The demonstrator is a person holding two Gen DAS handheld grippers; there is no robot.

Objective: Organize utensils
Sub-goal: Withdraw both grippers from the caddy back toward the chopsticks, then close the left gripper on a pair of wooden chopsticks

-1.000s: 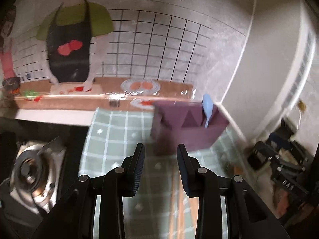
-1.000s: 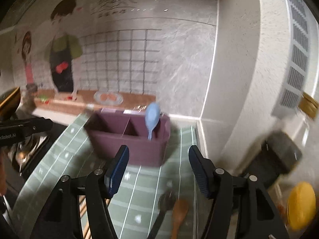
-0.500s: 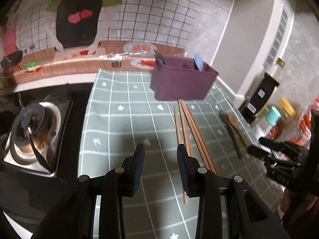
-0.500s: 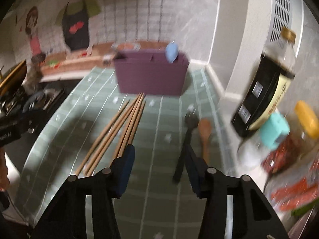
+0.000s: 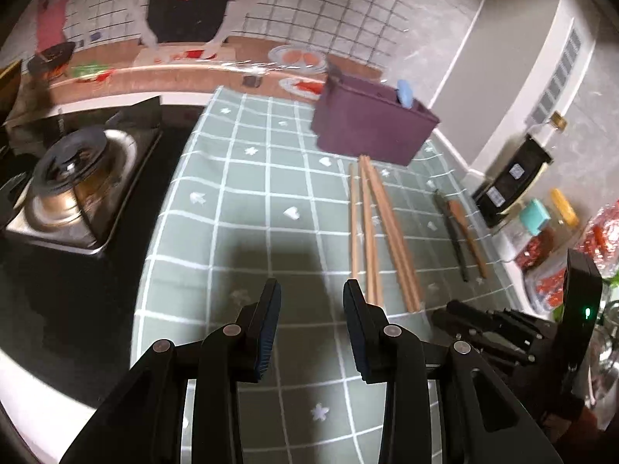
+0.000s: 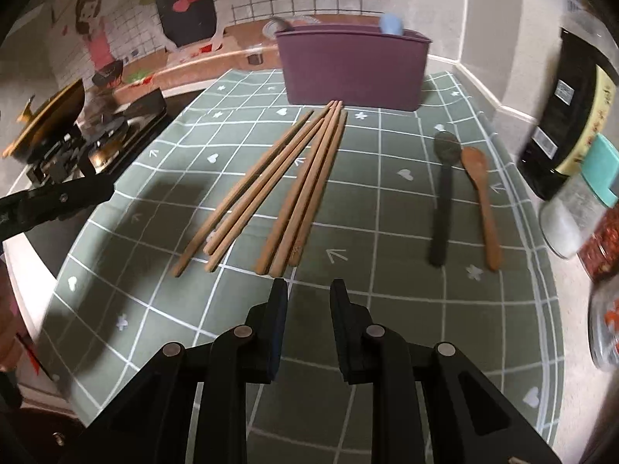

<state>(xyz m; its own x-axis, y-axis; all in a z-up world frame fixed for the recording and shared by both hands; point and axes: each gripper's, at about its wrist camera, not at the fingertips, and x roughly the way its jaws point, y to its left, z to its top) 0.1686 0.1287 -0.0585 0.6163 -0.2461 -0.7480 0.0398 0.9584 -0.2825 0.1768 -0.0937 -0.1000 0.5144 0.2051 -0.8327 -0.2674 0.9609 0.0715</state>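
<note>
Several wooden chopsticks [image 6: 282, 189] lie fanned on the green checked mat [image 6: 387, 232], pointing at a purple utensil box [image 6: 352, 65] that holds a light blue spoon [image 6: 391, 23]. A black spoon [image 6: 443, 201] and a wooden spoon [image 6: 481, 201] lie to the right. My right gripper [image 6: 307, 290] is open and empty, just before the near chopstick ends. My left gripper [image 5: 311, 290] is open and empty above the mat [image 5: 247, 208], left of the chopsticks [image 5: 371, 224]. The box [image 5: 371, 123] stands at the back.
A gas stove with a burner [image 5: 73, 189] sits left of the mat. A dark sauce bottle [image 6: 568, 116], a jar with a teal lid [image 6: 576, 208] and red food packs [image 5: 557, 255] crowd the right side. A tiled wall stands behind the box.
Both grippers have pulled back from the purple box and tilted down toward the mat. The right gripper now hovers at the near chopstick ends, with its fingers closer together.
</note>
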